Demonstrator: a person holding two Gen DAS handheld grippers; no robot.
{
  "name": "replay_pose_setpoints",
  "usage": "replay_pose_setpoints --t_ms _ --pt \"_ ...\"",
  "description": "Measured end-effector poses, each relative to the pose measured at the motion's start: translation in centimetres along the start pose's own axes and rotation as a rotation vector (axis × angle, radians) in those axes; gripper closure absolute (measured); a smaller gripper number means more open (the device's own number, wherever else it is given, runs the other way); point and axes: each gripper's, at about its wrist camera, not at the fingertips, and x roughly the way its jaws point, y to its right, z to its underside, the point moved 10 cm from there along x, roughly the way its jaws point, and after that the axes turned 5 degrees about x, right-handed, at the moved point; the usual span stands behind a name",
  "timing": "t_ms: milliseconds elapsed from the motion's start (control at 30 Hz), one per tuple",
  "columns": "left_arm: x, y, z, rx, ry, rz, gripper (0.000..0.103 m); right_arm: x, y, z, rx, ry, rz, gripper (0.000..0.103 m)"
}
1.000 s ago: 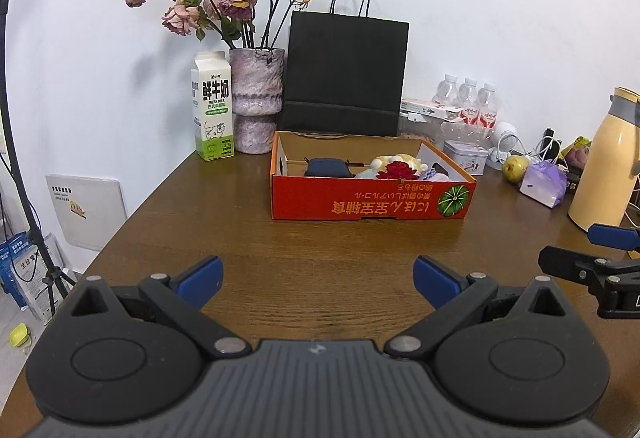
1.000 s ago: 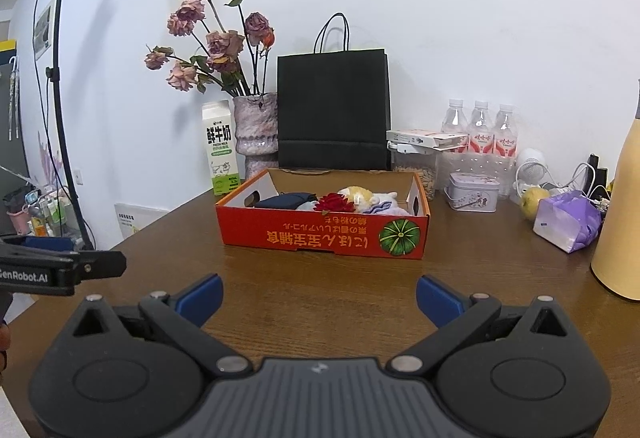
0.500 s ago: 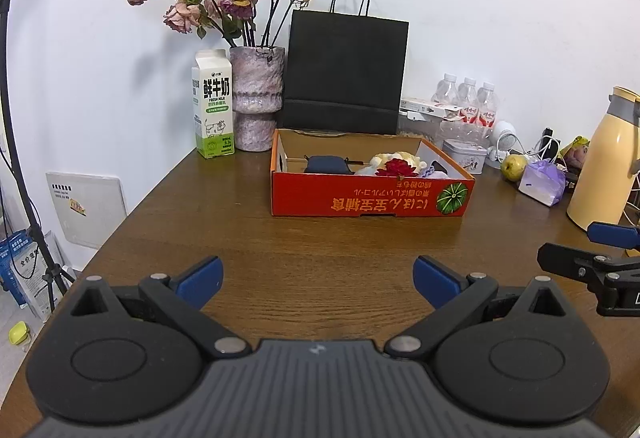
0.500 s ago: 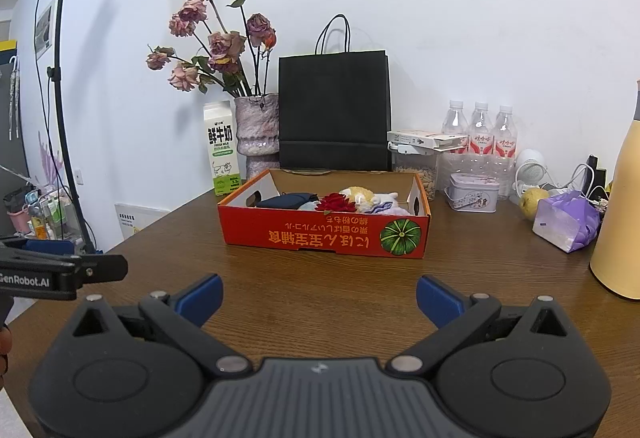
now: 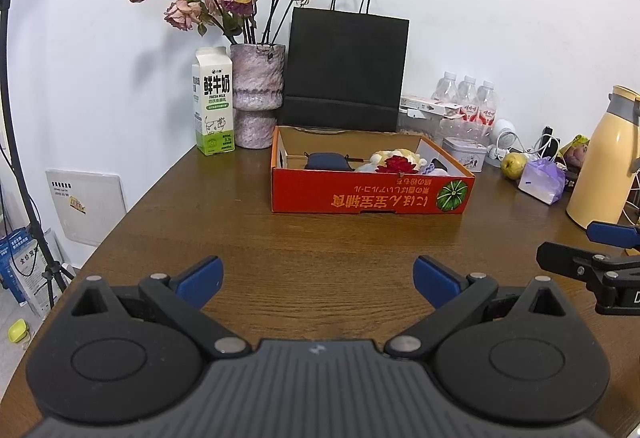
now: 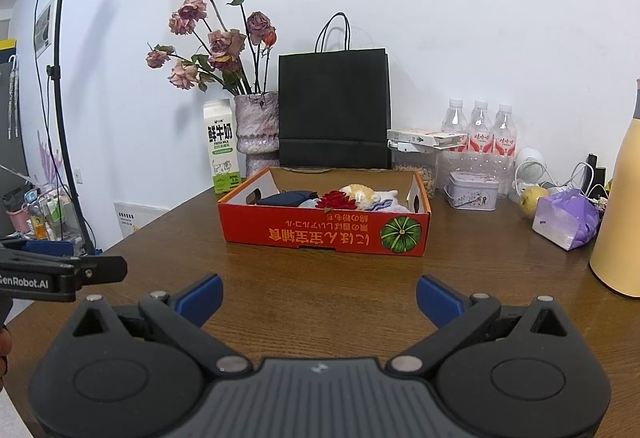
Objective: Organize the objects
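A red cardboard box [image 5: 372, 197] stands on the brown table [image 5: 280, 246], also in the right wrist view [image 6: 324, 234]. It holds a dark blue pouch [image 5: 326, 161], a red flower [image 5: 396, 165] and pale soft items [image 6: 372, 195]. My left gripper [image 5: 318, 278] is open and empty, well short of the box. My right gripper [image 6: 320, 296] is open and empty, also short of the box. Each gripper shows at the edge of the other's view.
Behind the box stand a milk carton [image 5: 212, 101], a vase of dried roses [image 5: 258, 93] and a black paper bag [image 5: 344, 73]. At the right are water bottles [image 6: 478, 129], a tin [image 6: 472, 189], a pear [image 6: 532, 197], a purple bag [image 6: 568, 217] and a yellow jug [image 5: 604, 157].
Both grippers have drifted back slightly and tilted up a little. Jaws stay open. Nothing on the table moved.
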Motion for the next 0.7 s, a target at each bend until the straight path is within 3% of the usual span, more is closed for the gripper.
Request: replay_pose_setpoints --t_ms 700 --pt "-0.24 0.77 0.31 0.016 0.008 0.010 0.000 -0.25 0.01 0.40 -0.001 -0.003 0.002 0.000"
